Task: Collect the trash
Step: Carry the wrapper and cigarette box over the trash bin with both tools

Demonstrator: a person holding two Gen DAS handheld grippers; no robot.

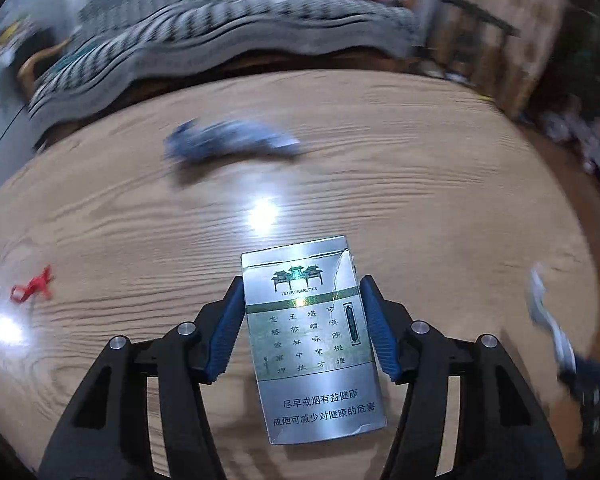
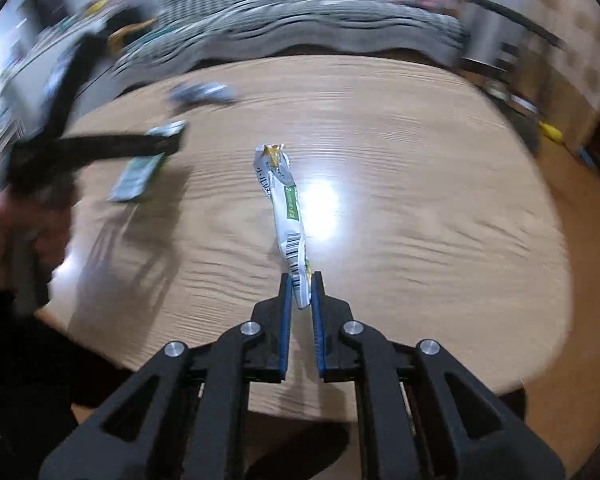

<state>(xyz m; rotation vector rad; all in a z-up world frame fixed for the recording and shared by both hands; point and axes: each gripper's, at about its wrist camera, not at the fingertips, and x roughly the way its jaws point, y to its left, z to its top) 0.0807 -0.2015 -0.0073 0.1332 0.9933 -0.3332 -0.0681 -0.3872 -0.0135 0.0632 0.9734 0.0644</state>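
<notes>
A: Trash is what's spread over the wooden table (image 1: 440, 184), so take it by size. Biggest piece?

B: The cigarette pack (image 1: 312, 336), silver and green. The left gripper (image 1: 302, 292) has its blue pads pressed on the pack's two long sides, held above the tabletop.

A: Next?

B: The crumpled snack wrapper (image 2: 286, 208), white with a barcode. The right gripper (image 2: 301, 286) is nearly closed, pinching the wrapper's near end; the rest sticks out forward over the table.

A: So two pieces are in hand. What remains?

B: A blue-and-white wrapper (image 1: 232, 142) lies near the far edge, and a small red scrap (image 1: 32, 286) sits well to the left. I'd judge the job roughly half done; neither held piece has been dropped anywhere.

A: Any bin?

B: None shows in either view. Motion blur smears the blue wrapper and the striped blanket (image 1: 204, 40) behind the table, so their detail is unreadable.
</notes>
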